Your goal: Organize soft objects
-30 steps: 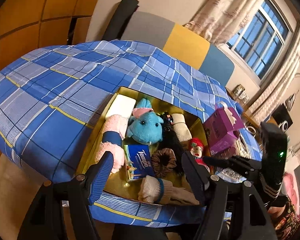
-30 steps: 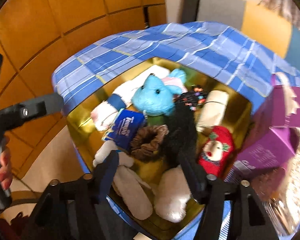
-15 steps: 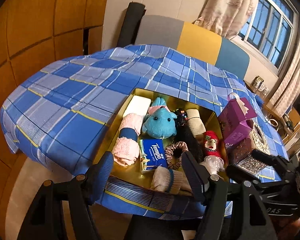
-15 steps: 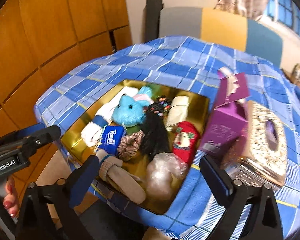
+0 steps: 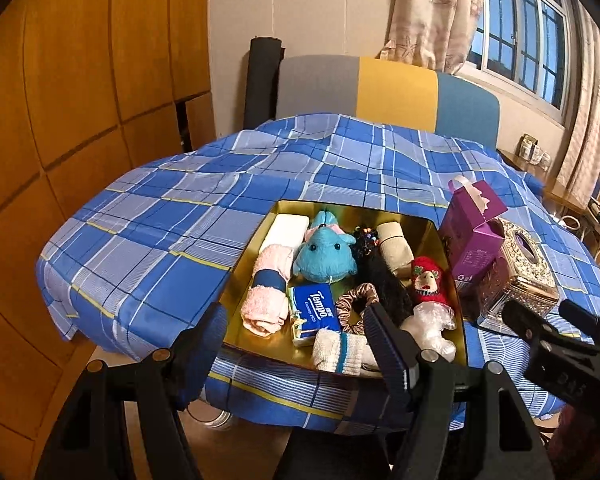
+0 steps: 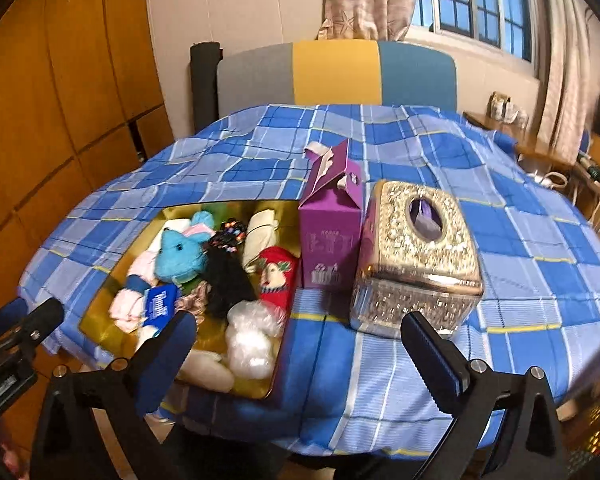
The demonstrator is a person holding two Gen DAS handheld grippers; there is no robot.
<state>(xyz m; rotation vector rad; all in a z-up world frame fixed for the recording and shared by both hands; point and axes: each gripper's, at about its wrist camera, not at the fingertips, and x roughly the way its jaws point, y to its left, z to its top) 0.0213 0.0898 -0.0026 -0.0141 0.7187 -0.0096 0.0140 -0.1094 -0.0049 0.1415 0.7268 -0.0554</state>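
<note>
Both grippers hang empty above the near edge of a table draped in a blue plaid cloth (image 5: 148,240). The left gripper (image 5: 296,328), at the bottom centre of its view, has its jaws spread with nothing between them. The right gripper (image 6: 300,340), low in its own view, stands wider still, also holding nothing.

In the middle of the left view sits a gold tray (image 5: 440,236) packed with soft things: a blue plush toy (image 5: 326,258), a rolled pink towel (image 5: 266,292) at its left, a blue tissue packet (image 5: 314,312), a brown scrunchie (image 5: 354,306), a red knitted doll (image 5: 428,280) and a white sock (image 5: 338,354) at the near rim. Right of the tray stand a purple carton (image 6: 332,236) and a glittering tissue box (image 6: 416,252), touching each other.
</note>
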